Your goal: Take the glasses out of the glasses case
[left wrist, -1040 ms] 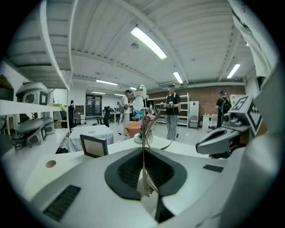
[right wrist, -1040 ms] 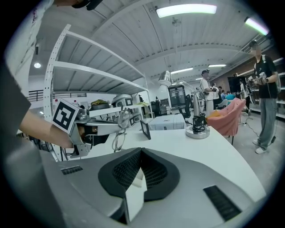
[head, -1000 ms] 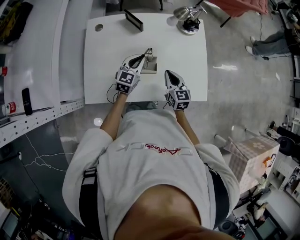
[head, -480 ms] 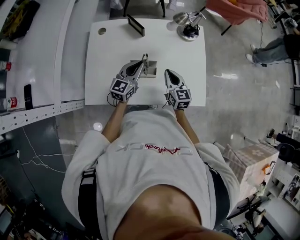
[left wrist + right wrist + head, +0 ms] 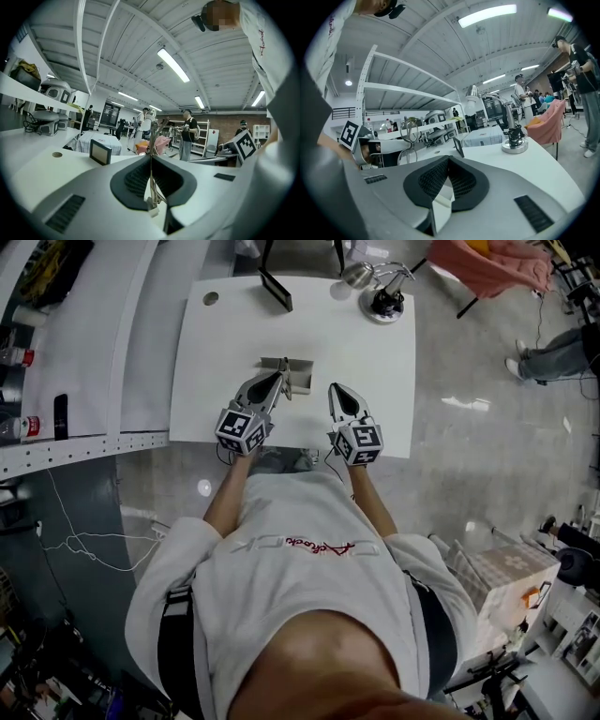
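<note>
Left gripper (image 5: 280,381) has lifted and rolled, drawing back toward the near edge. Its jaws are pinched tight on the thin frame of the glasses (image 5: 409,140), which hang in the air and look clear of the open glasses case (image 5: 300,377) on the table (image 5: 375,371). Right gripper (image 5: 335,390) is closed and empty, right of the case. Hold the pinch firm, lift slow and steady, don't snag a temple on the case wall.

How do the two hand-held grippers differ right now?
The left hand-held gripper pinches the glasses; the right hand-held gripper is shut on nothing. The left angles toward the glasses case; the right points roughly straight ahead. Both hover over the white table.
</note>
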`<state>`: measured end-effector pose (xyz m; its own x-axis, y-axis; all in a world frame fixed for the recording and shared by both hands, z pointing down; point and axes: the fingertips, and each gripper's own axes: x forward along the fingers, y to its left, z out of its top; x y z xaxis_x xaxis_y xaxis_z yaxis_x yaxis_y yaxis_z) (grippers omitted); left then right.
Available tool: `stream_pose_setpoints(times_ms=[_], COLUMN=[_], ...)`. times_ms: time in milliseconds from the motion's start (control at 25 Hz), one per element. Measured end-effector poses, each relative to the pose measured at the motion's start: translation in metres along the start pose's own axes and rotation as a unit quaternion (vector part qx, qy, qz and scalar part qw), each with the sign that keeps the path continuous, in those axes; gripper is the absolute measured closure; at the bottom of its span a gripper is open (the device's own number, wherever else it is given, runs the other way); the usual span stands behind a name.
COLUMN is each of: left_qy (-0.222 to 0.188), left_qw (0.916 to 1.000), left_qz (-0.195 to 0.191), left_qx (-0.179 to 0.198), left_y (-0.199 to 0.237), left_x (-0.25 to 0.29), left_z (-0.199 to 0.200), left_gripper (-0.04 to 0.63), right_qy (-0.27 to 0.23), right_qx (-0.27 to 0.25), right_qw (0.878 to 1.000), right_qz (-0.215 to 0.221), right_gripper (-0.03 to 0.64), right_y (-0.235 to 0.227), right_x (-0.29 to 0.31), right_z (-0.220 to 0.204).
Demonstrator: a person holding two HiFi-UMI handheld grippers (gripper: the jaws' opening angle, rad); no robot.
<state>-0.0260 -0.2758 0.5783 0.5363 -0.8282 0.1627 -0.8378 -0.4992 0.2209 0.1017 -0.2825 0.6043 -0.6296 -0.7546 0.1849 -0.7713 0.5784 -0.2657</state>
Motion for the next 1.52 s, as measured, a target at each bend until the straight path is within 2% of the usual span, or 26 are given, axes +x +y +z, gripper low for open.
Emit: stream_pose_setpoints(times_ms=[240,520,1120,1520], left_qy=[-0.002,-0.009,-0.023,-0.029], left_qw=[1.0,0.9996,0.9984,0.9973], left_qz=[-0.006,-0.027,-0.049,-0.063], left_qx=[-0.007,0.001,0.015,0.022], left_y=[-0.014,-0.027,-0.052,-0.092], left_x=[-0.01,-0.027,-0.154,-0.214], left_z=[-0.006,-0.008,-0.028,-0.042], left_gripper=[0.558,0.558,0.558,0.558], right_qy=[-0.019,-0.032,-0.056,-0.058], right_qx=[0.013,0.005,-0.02,-0.033], right_qw=[1.0,0.999,0.998,0.997], right_qz=[-0.003,-0.005,-0.012,-0.025], right_gripper=[0.62,0.621,0.621,0.621], right_y=[0.004,0.023,0.144,0.19], right_x=[-0.019,-0.041,-0.109,-0.163], right_z=[0.0,0.001,-0.025,-0.044])
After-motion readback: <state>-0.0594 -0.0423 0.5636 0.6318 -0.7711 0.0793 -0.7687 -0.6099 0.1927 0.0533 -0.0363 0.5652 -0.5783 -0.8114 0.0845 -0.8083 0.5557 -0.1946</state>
